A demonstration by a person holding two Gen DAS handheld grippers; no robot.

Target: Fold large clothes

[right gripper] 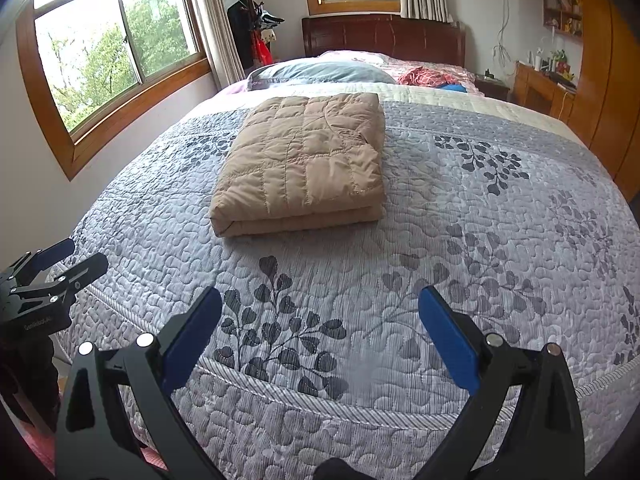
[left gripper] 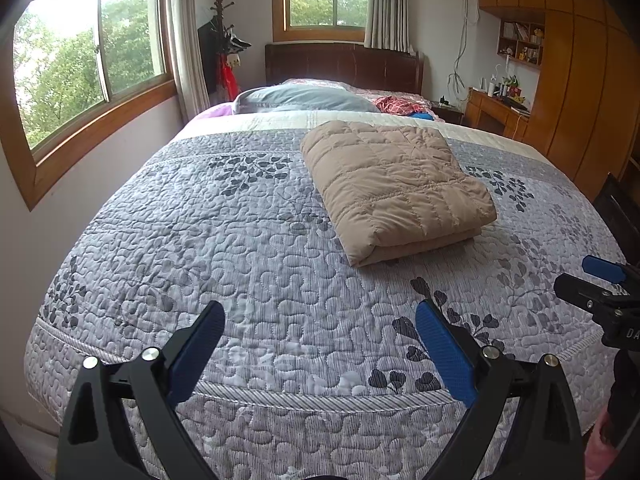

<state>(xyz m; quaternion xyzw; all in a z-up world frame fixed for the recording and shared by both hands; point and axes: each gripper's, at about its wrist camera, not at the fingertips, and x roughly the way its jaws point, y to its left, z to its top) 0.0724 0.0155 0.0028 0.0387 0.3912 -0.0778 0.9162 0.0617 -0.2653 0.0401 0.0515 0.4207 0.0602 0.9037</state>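
Observation:
A tan quilted down garment (left gripper: 394,186) lies folded into a thick rectangle on the grey leaf-patterned quilt (left gripper: 240,240); it also shows in the right wrist view (right gripper: 304,164). My left gripper (left gripper: 320,312) is open and empty, held over the bed's near edge, well short of the garment. My right gripper (right gripper: 320,300) is open and empty too, beside it to the right. The right gripper shows at the right edge of the left wrist view (left gripper: 596,284), and the left gripper at the left edge of the right wrist view (right gripper: 60,264).
The bed has a dark wooden headboard (left gripper: 344,64), a grey-blue pillow (left gripper: 304,98) and a heap of red and blue clothes (left gripper: 400,106) at its head. A coat rack (left gripper: 224,48) stands by the windows. A desk (left gripper: 496,108) and wooden wardrobe (left gripper: 580,80) line the right wall.

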